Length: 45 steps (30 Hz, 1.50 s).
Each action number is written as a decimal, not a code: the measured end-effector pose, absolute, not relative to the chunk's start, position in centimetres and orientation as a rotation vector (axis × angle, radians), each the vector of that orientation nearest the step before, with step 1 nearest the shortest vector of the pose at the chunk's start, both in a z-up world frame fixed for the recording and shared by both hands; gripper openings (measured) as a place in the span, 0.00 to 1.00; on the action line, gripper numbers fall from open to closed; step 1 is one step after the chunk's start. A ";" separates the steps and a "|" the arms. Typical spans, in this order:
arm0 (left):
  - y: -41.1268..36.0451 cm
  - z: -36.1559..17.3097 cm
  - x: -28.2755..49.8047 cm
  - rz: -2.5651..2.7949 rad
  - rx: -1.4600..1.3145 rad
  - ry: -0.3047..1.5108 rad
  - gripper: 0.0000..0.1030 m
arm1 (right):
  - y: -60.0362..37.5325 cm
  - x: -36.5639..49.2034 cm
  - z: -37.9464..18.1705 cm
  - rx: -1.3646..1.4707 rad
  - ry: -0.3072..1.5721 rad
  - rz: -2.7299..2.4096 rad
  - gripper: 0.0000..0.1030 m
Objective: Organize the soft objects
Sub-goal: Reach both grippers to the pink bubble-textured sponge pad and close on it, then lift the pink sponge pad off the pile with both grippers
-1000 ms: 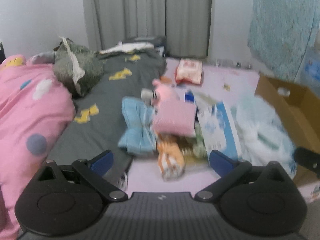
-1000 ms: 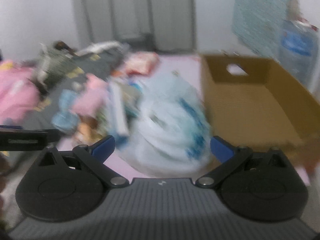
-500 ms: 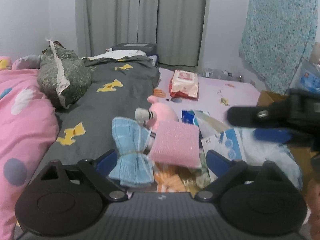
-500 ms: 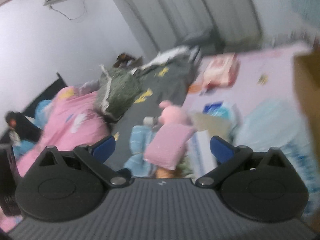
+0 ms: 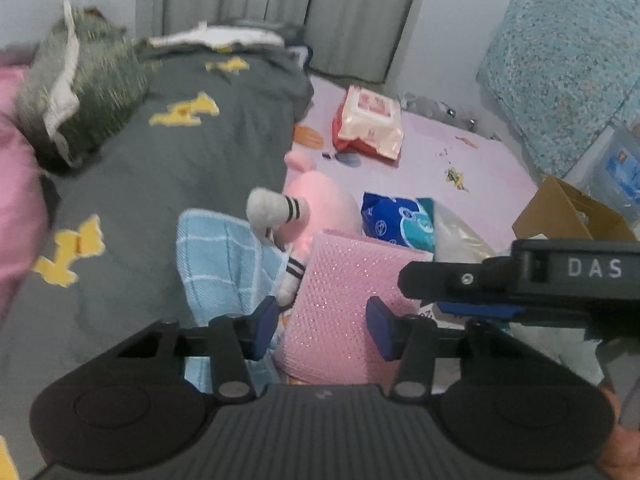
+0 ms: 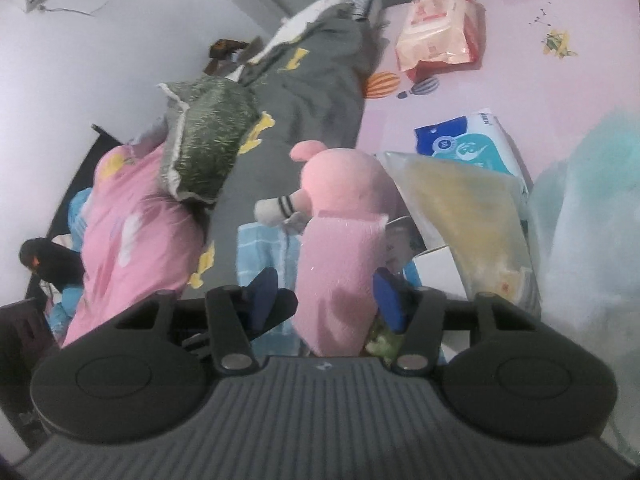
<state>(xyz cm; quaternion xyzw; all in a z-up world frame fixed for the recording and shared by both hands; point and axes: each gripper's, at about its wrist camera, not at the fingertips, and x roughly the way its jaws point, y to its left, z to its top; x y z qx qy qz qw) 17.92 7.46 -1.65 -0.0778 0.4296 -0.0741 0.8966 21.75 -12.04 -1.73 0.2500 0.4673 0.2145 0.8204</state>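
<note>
Right gripper (image 6: 326, 296) straddles nubbly pink cloth (image 6: 340, 276)

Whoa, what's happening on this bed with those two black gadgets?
A person is tidying soft things with a handheld claw in each hand. Both the left claw and the right claw are around the pink textured cloth in the pile, jaws still apart. A pink plush toy and blue checked towel lie beside it.

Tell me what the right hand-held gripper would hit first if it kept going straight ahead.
Most likely the pink textured cloth, already between the open fingers of the right hand-held gripper. Just past it along the same line sits the pink plush toy. Depth is unclear, so contact may already be close.
</note>
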 end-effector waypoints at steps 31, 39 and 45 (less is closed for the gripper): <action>5.7 0.0 16.8 -0.222 -0.118 0.860 0.44 | -9.7 23.8 -0.7 0.535 1.059 0.573 0.46; 8.3 -1.2 16.3 -0.142 -0.098 0.871 0.58 | -11.6 22.6 -1.5 0.585 1.125 0.539 0.48; 9.5 -2.4 18.3 -0.228 -0.181 0.934 0.63 | -12.1 21.9 -2.2 0.630 1.164 0.516 0.49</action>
